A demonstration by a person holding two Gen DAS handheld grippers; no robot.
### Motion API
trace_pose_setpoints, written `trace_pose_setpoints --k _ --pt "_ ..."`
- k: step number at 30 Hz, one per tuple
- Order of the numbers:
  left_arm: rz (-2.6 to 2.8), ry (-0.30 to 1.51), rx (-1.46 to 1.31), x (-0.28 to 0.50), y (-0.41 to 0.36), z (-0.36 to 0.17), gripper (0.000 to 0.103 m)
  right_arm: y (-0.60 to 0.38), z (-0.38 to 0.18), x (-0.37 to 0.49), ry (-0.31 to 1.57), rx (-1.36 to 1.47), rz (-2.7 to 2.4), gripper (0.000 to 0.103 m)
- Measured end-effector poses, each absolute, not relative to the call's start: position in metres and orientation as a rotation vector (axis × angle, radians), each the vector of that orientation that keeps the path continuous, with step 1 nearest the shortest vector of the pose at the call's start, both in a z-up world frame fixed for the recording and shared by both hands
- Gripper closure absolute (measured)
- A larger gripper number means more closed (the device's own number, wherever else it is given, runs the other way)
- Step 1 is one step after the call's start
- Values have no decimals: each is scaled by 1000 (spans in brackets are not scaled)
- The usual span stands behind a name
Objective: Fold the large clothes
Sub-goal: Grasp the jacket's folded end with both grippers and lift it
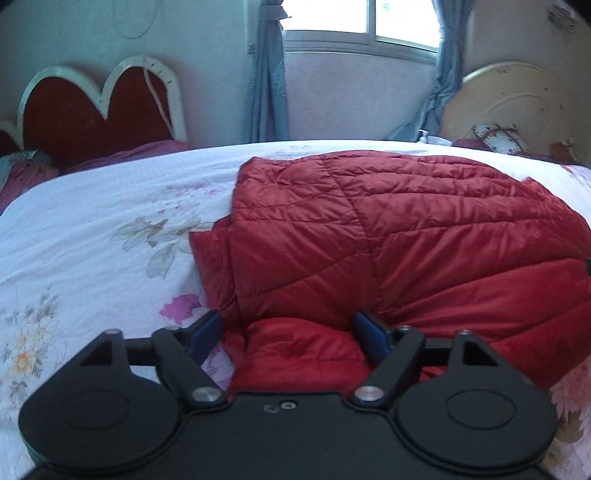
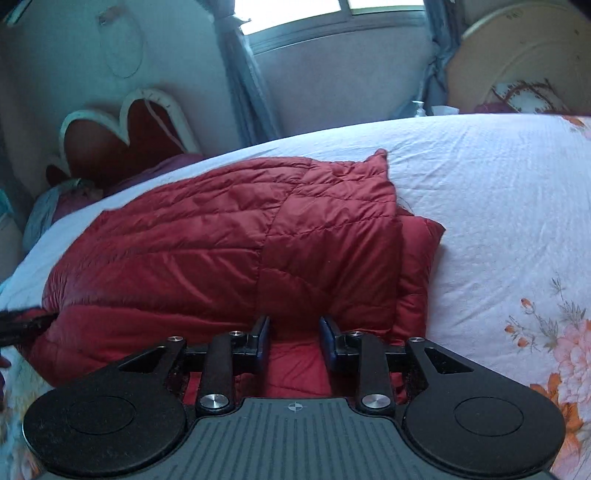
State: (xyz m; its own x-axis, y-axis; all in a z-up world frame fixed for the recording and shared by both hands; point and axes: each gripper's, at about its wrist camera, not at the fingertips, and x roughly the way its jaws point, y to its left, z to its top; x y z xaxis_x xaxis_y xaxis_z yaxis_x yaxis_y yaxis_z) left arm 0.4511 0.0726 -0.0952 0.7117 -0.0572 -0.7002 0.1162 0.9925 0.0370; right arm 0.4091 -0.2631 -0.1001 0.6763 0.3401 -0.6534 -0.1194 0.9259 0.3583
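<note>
Currently, jacket: red quilted jacket (image 1: 388, 236) lies folded over on the bed (image 1: 92, 229), right of centre in left view, left of centre in right view.
left tongs: left tongs (image 1: 290, 334) wide apart, nothing pinched; near red edge sits between the jaws, pads not pressing.
right tongs: right tongs (image 2: 294, 341) partly open, gripping nothing; red fabric below the gap.
risk 1: puffy fill likely to spring back, top layer creeps open once let go.
risk 2: slick shell may slide off lower layer (image 2: 417, 258), which already sticks out at the side, so uneven stack.
risk 3: jaw could snag floral sheet (image 2: 517, 221) with the edge.
around: heart headboard (image 1: 99, 110), curtains (image 1: 267, 74), window (image 1: 369, 18), pillow (image 1: 498, 136).
in the way: nothing on the bed near the jacket; other tongs' tip (image 2: 26, 321) at left edge of right view.
</note>
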Motion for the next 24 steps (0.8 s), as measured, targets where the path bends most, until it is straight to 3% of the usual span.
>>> trace_pose_setpoints --k 2,3,4,5,6,14,19,20,24 --pt "-47 771 8 445 84 -89 22 -273 -92 400 763 361 213 73" --pt "-10 755 -24 437 91 -84 16 -279 -88 393 744 389 188 73" --pt "27 741 -62 428 100 -80 12 -288 -85 384 729 432 158 56" --pt "50 730 -119 419 111 -78 9 -297 -84 375 716 478 134 20" --pt "60 725 -196 410 123 -76 10 -307 -85 362 696 534 127 15" --pt "-51 750 -813 363 164 -104 27 -346 -128 325 704 1033 132 17" --pt "-59 721 -867 388 150 -118 31 -331 -147 341 700 1092 109 29" --pt "-68 715 -887 393 149 -120 35 -330 -149 344 685 1095 102 36" --pt "-82 702 -950 413 148 -132 46 -320 -155 358 669 1085 102 41"
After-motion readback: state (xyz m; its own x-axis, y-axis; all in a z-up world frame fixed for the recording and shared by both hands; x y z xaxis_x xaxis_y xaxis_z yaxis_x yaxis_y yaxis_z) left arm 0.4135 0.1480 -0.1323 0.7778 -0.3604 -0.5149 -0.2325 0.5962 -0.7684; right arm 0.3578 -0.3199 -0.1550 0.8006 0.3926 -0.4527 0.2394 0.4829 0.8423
